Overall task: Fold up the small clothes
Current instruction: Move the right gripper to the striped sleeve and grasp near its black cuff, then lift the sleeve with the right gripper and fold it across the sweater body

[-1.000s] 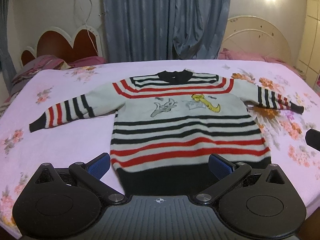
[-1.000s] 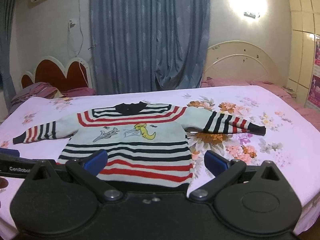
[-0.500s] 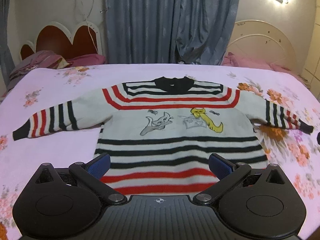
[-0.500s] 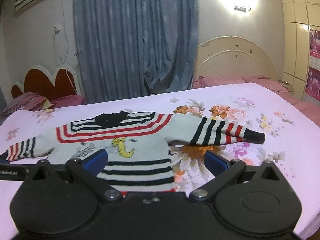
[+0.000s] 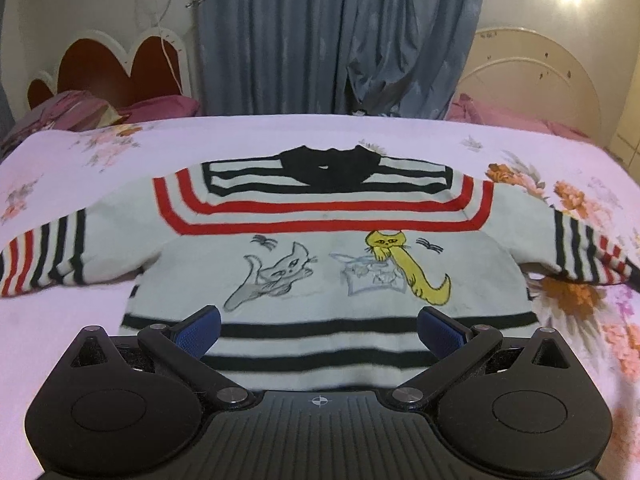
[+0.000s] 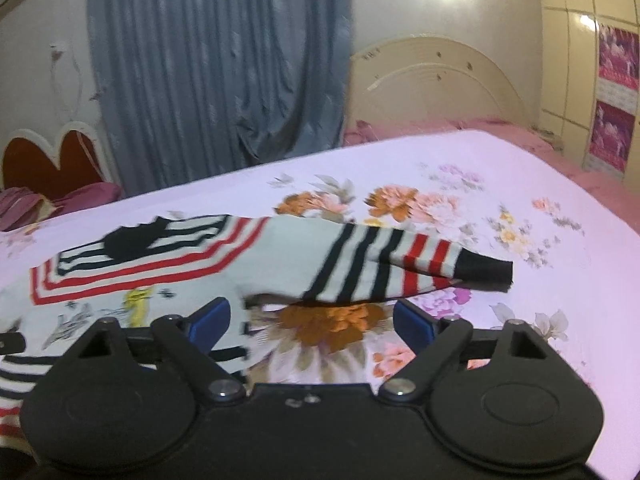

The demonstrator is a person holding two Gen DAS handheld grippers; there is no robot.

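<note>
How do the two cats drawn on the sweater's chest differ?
The grey cat is a pale outline that nearly fades into the white knit; the yellow cat is filled in bright yellow and stands out. In the left wrist view the grey cat sits left of the yellow cat. The yellow cat's body trails down into a curling tail; the grey cat sprawls sideways. Both lie below the sweater's red stripes.

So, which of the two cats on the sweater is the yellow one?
The yellow cat is the one on the right in the left wrist view, with a long curled tail. The other cat, to its left, is grey.
</note>
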